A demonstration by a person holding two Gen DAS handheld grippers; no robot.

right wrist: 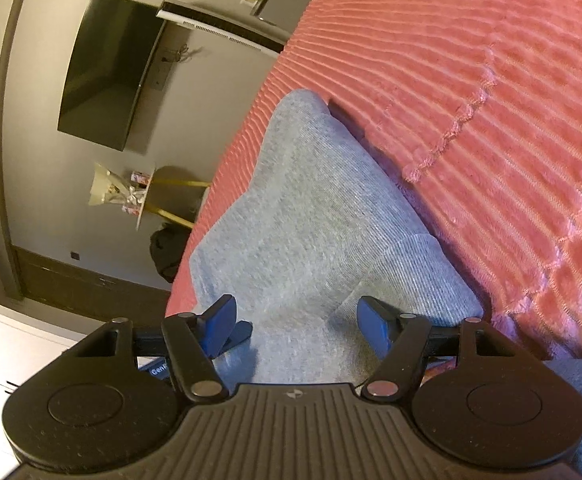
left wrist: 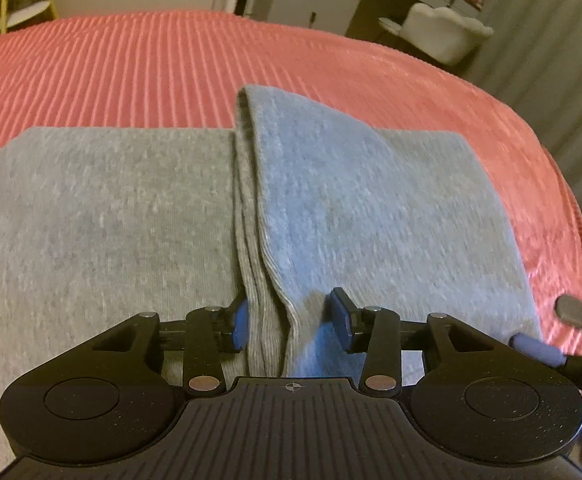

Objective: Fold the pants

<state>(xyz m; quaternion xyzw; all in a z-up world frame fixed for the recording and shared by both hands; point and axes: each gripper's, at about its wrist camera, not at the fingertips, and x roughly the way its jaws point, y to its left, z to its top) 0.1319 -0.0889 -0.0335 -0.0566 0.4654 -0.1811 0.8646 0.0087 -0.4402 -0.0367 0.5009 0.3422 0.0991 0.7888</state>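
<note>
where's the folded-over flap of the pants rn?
In the left wrist view, the folded flap lies centre-right on the grey pants, on the pink bedspread.

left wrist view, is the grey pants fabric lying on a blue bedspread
No, the grey pants lie on a ribbed coral-pink bedspread, which shows all around the folded fabric.

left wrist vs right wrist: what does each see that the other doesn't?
Left wrist only: the pants' folded edge running between the left gripper's open pads, a white chair, and the right gripper's tip at the frame's right edge. Right wrist only: a wall TV, a small round table, the right gripper open. Both: grey pants on the red ribbed bedspread.
</note>
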